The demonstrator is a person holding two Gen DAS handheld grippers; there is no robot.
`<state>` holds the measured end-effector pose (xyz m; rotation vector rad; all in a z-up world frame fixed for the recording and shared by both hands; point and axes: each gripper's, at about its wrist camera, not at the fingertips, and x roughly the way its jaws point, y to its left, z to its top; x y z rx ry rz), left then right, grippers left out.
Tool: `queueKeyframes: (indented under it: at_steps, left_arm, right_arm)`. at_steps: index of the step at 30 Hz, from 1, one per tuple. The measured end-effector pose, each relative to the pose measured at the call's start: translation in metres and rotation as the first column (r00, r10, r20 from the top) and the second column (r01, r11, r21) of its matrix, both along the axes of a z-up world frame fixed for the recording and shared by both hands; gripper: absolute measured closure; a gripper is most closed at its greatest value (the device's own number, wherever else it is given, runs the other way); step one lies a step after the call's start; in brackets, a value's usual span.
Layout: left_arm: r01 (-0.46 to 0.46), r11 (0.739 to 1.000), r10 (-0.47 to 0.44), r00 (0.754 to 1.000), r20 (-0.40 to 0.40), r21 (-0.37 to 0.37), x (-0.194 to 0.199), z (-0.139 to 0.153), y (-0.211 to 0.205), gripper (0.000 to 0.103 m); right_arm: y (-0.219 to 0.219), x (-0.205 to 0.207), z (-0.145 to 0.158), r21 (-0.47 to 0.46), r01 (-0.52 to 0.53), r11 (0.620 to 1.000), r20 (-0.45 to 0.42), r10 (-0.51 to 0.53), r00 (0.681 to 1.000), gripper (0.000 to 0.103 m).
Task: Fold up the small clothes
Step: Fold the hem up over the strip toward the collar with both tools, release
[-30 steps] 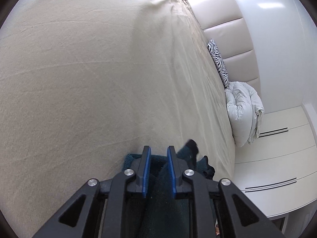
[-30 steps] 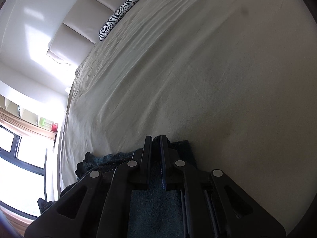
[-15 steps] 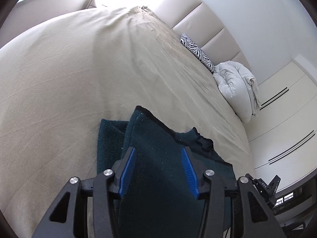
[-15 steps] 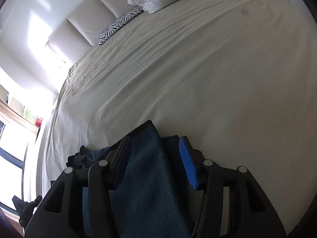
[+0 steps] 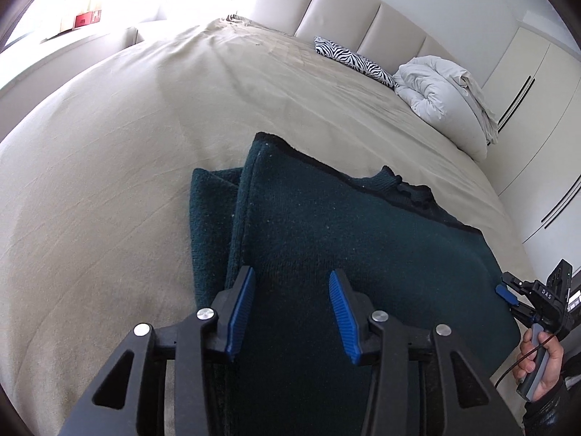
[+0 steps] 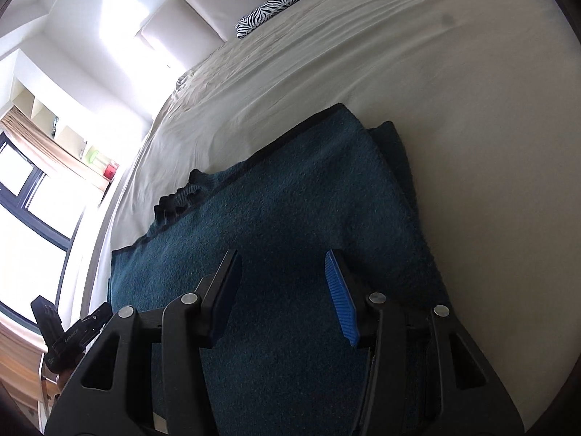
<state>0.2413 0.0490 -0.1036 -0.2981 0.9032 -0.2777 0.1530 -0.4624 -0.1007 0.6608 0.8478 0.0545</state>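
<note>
A dark teal knitted garment [image 5: 345, 225] lies folded flat on the beige bed sheet [image 5: 109, 145]; it also shows in the right wrist view [image 6: 290, 210]. My left gripper [image 5: 290, 276] is open and empty, hovering over the garment's near left part. My right gripper [image 6: 281, 258] is open and empty over the garment's near right part. The right gripper also shows at the garment's right corner in the left wrist view [image 5: 508, 294], and the left gripper at the left edge of the right wrist view [image 6: 61, 330]. A rumpled bit of dark trim [image 5: 410, 190] sticks out at the garment's far edge.
A zebra-print pillow [image 5: 354, 60] and a bundled white duvet [image 5: 443, 91] lie by the padded headboard [image 5: 345, 11]. White wardrobe doors [image 5: 544, 116] stand to the right of the bed. A window and a sill with small items [image 6: 98, 167] are on the left side.
Both grippers have opened and let go of the garment, then drawn back and up. The garment now lies folded on the sheet.
</note>
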Motion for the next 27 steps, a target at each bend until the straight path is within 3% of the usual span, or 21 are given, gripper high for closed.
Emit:
queueKeyframes:
  at_steps: [5, 6, 7, 9, 12, 15, 18, 20, 23, 25, 27]
  left_arm:
    - [-0.019, 1.000, 0.019, 1.000, 0.005, -0.024, -0.015, -0.001, 0.014, 0.065]
    - [-0.024, 0.999, 0.024, 1.000, 0.004, -0.024, -0.019, 0.002, 0.015, 0.065]
    - [-0.032, 0.999, 0.032, 0.999, 0.006, -0.011, -0.023, 0.005, 0.016, 0.065]
    - [-0.063, 0.996, 0.062, 0.998, 0.010, 0.059, -0.035, 0.015, 0.013, 0.060]
    - [-0.041, 0.997, 0.038, 0.998, 0.051, 0.059, -0.058, 0.029, 0.003, 0.056]
    - [0.038, 0.994, -0.045, 0.996, 0.070, 0.106, -0.077, 0.032, -0.024, 0.054]
    - [0.100, 0.986, -0.107, 0.993, 0.049, 0.131, -0.085, 0.023, -0.043, 0.054]
    - [0.091, 0.985, -0.096, 0.995, 0.028, 0.150, -0.083, 0.013, -0.041, 0.054]
    - [0.062, 0.995, -0.062, 0.998, -0.005, 0.073, -0.077, 0.004, -0.021, 0.057]
    - [0.063, 0.997, -0.063, 0.998, -0.015, 0.033, -0.075, 0.003, -0.009, 0.065]
    - [0.068, 0.998, -0.068, 0.998, -0.015, 0.001, -0.076, 0.001, -0.002, 0.066]
  right_arm:
    - [-0.039, -0.030, -0.001, 0.025, 0.158, 0.987, 0.002, -0.158, 0.987, 0.057]
    - [-0.046, -0.036, -0.001, 0.008, 0.203, 0.979, -0.022, -0.203, 0.979, 0.053]
    - [-0.052, -0.043, -0.002, -0.020, 0.248, 0.969, -0.050, -0.249, 0.967, 0.053]
    - [-0.057, -0.061, 0.001, 0.051, 0.260, 0.964, -0.037, -0.258, 0.965, 0.053]
    - [-0.035, -0.080, 0.012, 0.144, 0.190, 0.971, 0.014, -0.194, 0.981, 0.053]
    - [0.018, -0.084, 0.020, 0.209, 0.003, 0.978, 0.040, -0.012, 0.999, 0.053]
    - [0.075, -0.081, 0.009, 0.305, -0.143, 0.942, 0.031, 0.140, 0.990, 0.053]
    - [0.106, -0.080, 0.002, 0.318, -0.194, 0.928, 0.005, 0.203, 0.979, 0.053]
    - [0.128, -0.079, -0.009, 0.303, -0.227, 0.926, -0.024, 0.246, 0.969, 0.053]
    - [0.119, -0.079, -0.021, 0.325, -0.199, 0.924, -0.044, 0.225, 0.973, 0.057]
    - [0.100, -0.085, -0.026, 0.366, -0.156, 0.918, -0.031, 0.179, 0.983, 0.057]
